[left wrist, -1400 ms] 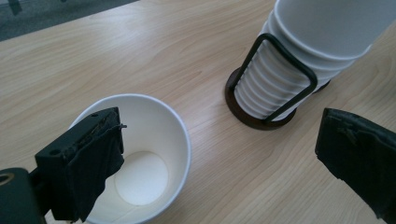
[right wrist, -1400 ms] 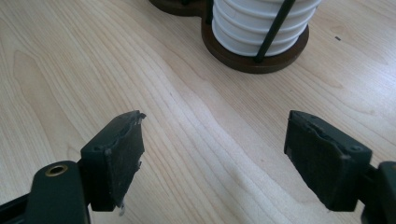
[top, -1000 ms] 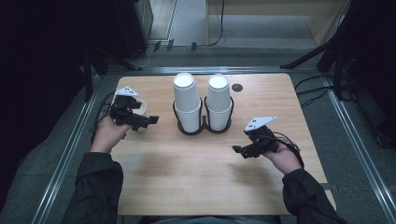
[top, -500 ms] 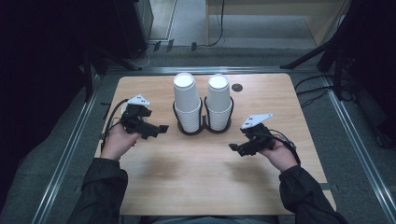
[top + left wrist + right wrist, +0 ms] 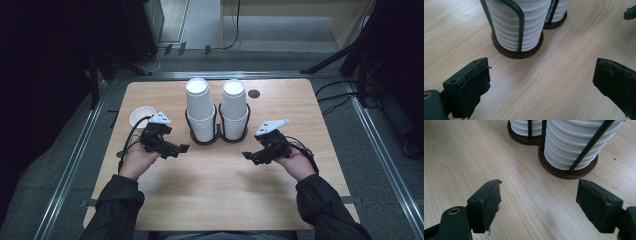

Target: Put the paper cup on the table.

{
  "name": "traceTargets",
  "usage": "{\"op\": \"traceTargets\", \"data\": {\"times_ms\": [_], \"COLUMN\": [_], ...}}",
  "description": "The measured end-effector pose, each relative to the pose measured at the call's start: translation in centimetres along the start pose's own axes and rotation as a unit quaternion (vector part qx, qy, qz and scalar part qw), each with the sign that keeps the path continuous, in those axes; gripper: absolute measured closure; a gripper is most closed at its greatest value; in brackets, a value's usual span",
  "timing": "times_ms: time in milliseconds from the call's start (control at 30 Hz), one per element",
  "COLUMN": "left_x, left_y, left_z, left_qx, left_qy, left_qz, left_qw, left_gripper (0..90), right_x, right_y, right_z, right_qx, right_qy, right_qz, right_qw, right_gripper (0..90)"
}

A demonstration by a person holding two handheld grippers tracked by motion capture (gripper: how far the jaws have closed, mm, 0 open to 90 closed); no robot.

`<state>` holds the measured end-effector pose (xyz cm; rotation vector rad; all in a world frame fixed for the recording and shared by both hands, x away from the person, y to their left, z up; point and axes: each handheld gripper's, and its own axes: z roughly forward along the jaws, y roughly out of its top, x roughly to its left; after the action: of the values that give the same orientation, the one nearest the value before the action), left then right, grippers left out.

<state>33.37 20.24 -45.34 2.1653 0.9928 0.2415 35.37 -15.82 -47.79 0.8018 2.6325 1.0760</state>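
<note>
Two tall stacks of white paper cups stand side by side in a black wire holder [image 5: 218,136] at the table's middle back: the left stack [image 5: 200,111] and the right stack [image 5: 234,110]. A single white cup [image 5: 141,117] sits upright at the left. My left gripper [image 5: 176,149] is just in front of the left stack, open, with bare wood between its jaws [image 5: 541,82]. My right gripper [image 5: 251,157] hovers in front of the right stack, jaws open and empty [image 5: 539,202]. The left stack [image 5: 519,25] and the right stack [image 5: 579,142] loom close ahead of each gripper.
The wooden table [image 5: 215,200] has free room across its near half. A small dark hole [image 5: 254,93] marks the top behind the right stack. Metal rails [image 5: 75,165] run along both sides, with dark floor and cables beyond.
My left hand has moved right, down and nearer the person, uncovering the single white cup at the left. The right hand has stayed put.
</note>
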Motion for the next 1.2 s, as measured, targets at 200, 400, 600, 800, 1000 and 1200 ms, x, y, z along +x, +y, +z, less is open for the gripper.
{"op": "traceTargets", "data": {"times_ms": [200, 400, 600, 800, 1000, 1200], "left_x": [-1.0, -1.4, -2.1, -3.6, -4.3, -4.9], "left_y": [-0.8, -1.2, -0.9, -0.4, 0.1, 0.6], "left_z": [1.3, 2.2, 3.2, 4.3, 4.9, 5.2], "left_qx": [0.014, 0.014, -0.003, 0.009, 0.009, 0.002], "left_qy": [-0.002, 0.008, 0.004, -0.013, -0.014, -0.03], "left_qz": [0.007, 0.006, 0.006, 0.032, 0.042, 0.05], "left_qw": [0.9999, 0.9999, 1.0, 0.9993, 0.999, 0.9983], "left_gripper": [1.3, 1.3, 1.3, 1.3, 1.3, 1.3], "right_x": [0.3, 0.5, 0.7, 0.9, 1.0, 1.2], "right_y": [0.2, 0.3, 0.3, 0.2, 0.0, -0.2], "right_z": [0.4, 0.5, 0.3, 0.3, 0.3, 0.0], "right_qx": [0.003, 0.003, -0.005, -0.004, -0.005, -0.006], "right_qy": [0.004, 0.004, 0.002, 0.001, -0.001, -0.003], "right_qz": [-0.002, -0.002, -0.001, 0.002, 0.002, 0.007], "right_qw": [1.0, 1.0, 1.0, 1.0, 1.0, 1.0], "right_gripper": [20.3, 20.3, 20.3, 20.3, 20.3, 20.3]}}
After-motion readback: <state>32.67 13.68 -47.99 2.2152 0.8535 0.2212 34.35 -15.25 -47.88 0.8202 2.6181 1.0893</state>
